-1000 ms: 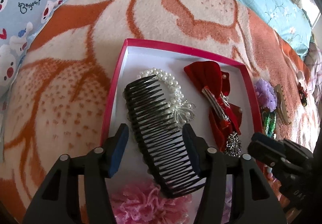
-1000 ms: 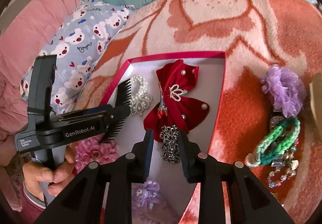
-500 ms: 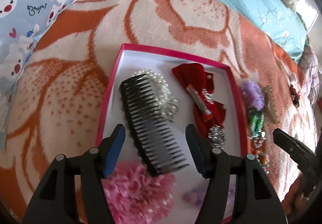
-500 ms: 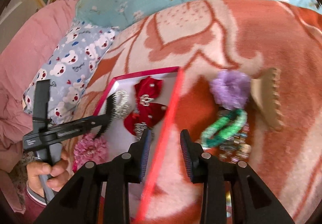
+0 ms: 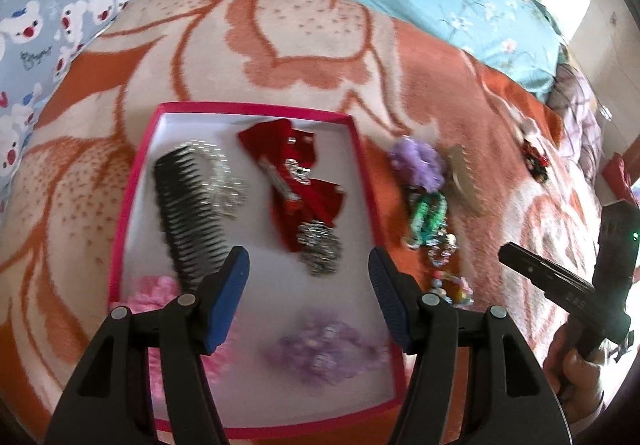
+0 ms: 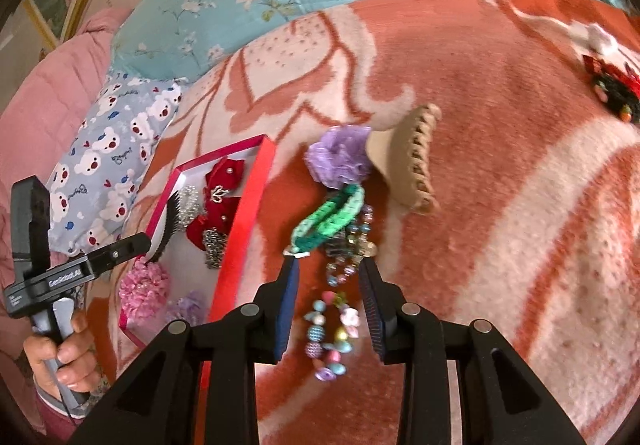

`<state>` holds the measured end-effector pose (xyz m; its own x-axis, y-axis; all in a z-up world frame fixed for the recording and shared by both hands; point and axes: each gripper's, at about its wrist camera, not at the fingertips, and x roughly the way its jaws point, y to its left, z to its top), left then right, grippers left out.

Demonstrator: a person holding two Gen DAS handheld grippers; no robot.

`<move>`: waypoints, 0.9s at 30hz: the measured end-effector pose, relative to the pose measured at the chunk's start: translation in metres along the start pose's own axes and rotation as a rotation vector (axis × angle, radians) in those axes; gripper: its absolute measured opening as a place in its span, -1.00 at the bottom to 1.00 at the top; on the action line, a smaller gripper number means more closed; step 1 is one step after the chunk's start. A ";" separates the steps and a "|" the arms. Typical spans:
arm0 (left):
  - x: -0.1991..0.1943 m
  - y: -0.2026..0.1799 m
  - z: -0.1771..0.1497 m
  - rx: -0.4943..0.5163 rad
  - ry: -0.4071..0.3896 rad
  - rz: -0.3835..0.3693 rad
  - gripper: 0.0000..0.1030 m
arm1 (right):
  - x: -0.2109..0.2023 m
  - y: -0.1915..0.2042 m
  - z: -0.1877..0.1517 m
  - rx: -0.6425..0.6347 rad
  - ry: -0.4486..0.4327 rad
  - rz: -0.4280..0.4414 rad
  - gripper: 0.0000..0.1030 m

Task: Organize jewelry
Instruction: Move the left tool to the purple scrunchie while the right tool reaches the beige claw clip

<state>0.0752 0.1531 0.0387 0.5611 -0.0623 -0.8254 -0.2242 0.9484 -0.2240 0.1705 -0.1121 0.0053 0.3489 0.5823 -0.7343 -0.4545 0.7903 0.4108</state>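
Right wrist view puts the next candidate, a beaded bracelet (image 6: 332, 329) of pastel mixed beads, on the orange blanket (image 6: 500, 205) just outside the pink box (image 6: 244, 229). My right gripper (image 6: 330, 309) hovers over it, jaws partly apart and empty, one blue pad on each side of the strand. I judge the bracelet light, limp and slippery: beads will roll under the pads, so I would pinch across the strand at a cluster, not on one bead. Its far end touches a green woven band (image 6: 328, 221) and a darker bead chain; tangling is a risk on lifting. Beyond lie a purple scrunchie (image 6: 340, 157) and a tan claw clip (image 6: 416, 161). Left wrist view shows my left gripper (image 5: 308, 297) wide and empty above the box, which holds a black comb (image 5: 188, 213) and red bow (image 5: 300, 189).
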 end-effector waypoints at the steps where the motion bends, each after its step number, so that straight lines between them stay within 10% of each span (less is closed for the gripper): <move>1: 0.001 -0.005 0.000 0.007 0.002 -0.005 0.19 | -0.002 -0.003 0.000 0.004 -0.003 -0.003 -0.34; 27: 0.069 -0.066 0.049 0.083 0.067 -0.038 0.19 | 0.055 -0.044 0.048 0.013 0.028 -0.086 0.14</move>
<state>0.1673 0.1016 0.0216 0.5126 -0.1171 -0.8506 -0.1352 0.9673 -0.2147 0.2493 -0.1055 -0.0270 0.3630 0.5070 -0.7818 -0.4133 0.8395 0.3526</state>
